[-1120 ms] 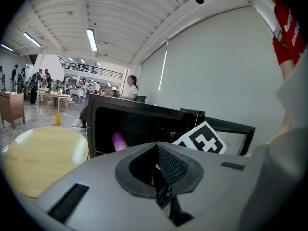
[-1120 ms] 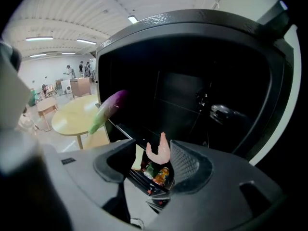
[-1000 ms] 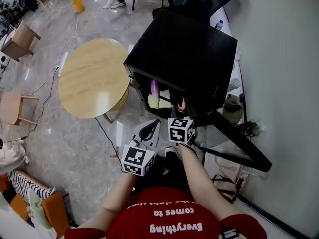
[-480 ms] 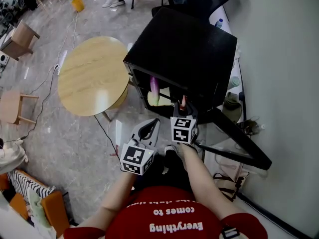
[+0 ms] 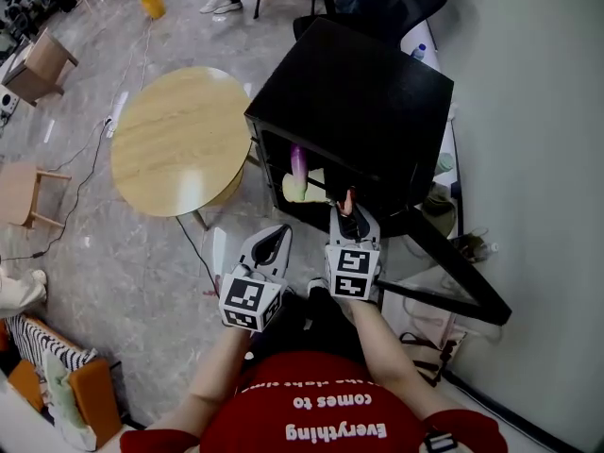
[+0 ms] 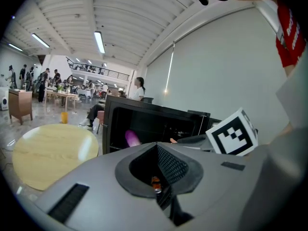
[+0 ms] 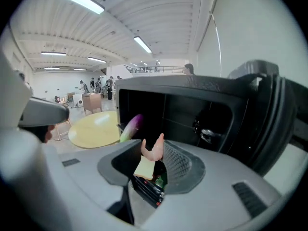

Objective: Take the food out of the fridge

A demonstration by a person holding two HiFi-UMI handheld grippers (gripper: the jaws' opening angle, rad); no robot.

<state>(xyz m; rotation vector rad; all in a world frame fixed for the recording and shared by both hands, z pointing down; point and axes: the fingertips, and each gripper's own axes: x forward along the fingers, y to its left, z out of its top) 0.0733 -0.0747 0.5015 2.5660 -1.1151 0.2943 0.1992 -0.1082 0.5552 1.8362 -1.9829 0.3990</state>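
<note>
Right hand-held gripper (image 7: 155, 155) pinches shrimp (image 7: 152, 149) before black fridge (image 5: 363, 102) on grey floor (image 5: 142, 272).

You have a matt black fridge (image 5: 368, 102), a round counter (image 5: 175, 144) of pale smooth wood, and a glossy stone-tiled floor (image 5: 132, 272).

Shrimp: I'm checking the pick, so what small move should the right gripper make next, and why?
Probably pull the right gripper back toward the round table: its jaws have just closed on the shrimp, right at the open front of the fridge.
</note>
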